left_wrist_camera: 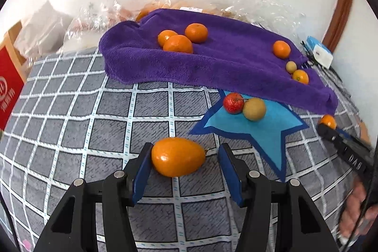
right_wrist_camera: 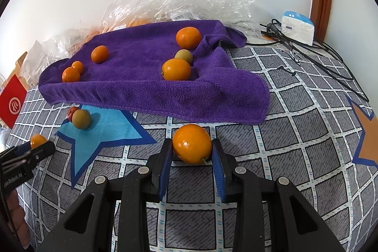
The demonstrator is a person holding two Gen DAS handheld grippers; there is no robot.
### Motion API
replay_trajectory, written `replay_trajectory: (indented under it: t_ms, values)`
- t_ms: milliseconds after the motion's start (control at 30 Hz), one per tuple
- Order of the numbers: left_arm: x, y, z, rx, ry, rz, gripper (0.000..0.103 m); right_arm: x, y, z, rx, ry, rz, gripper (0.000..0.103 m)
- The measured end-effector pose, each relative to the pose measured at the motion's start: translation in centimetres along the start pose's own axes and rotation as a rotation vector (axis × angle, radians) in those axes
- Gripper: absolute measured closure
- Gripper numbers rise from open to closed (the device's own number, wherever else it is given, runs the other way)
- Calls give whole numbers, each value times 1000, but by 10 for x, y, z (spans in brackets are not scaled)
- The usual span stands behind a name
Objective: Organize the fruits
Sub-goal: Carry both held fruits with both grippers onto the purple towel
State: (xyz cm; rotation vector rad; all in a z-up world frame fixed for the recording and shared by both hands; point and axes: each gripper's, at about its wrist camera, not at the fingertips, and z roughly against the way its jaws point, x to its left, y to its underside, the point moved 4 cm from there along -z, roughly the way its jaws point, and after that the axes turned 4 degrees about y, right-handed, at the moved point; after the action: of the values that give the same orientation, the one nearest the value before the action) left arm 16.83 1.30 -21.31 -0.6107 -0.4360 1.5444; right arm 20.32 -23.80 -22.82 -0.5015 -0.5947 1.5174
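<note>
Fruit's only partly sorted: several oranges [right_wrist_camera: 188, 37] are gathered on the far purple towel [right_wrist_camera: 146, 86], one orange [right_wrist_camera: 191, 143] is clamped by the right gripper [right_wrist_camera: 191, 157], and a second orange [left_wrist_camera: 177, 156] sits loose between the left gripper's [left_wrist_camera: 184, 165] parted jaws.

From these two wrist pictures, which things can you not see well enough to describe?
- Contents of the crumpled clear plastic bags: left wrist view, glare and folds show only orange patches.
- Small red fruit on the blue star patch: right wrist view, mostly hidden behind the round greenish-brown fruit.
- Red box: left wrist view, cut off by the edge; print unreadable.
- Left tongs: right wrist view, their tips overlap a small orange fruit; contact unclear.
</note>
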Motion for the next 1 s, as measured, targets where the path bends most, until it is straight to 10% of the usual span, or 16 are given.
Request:
replay_trajectory:
  t_ms: [1000]
  values:
    - [42,-29,52,-98,53,67,62,8,-11,18,-26,-45,10,71]
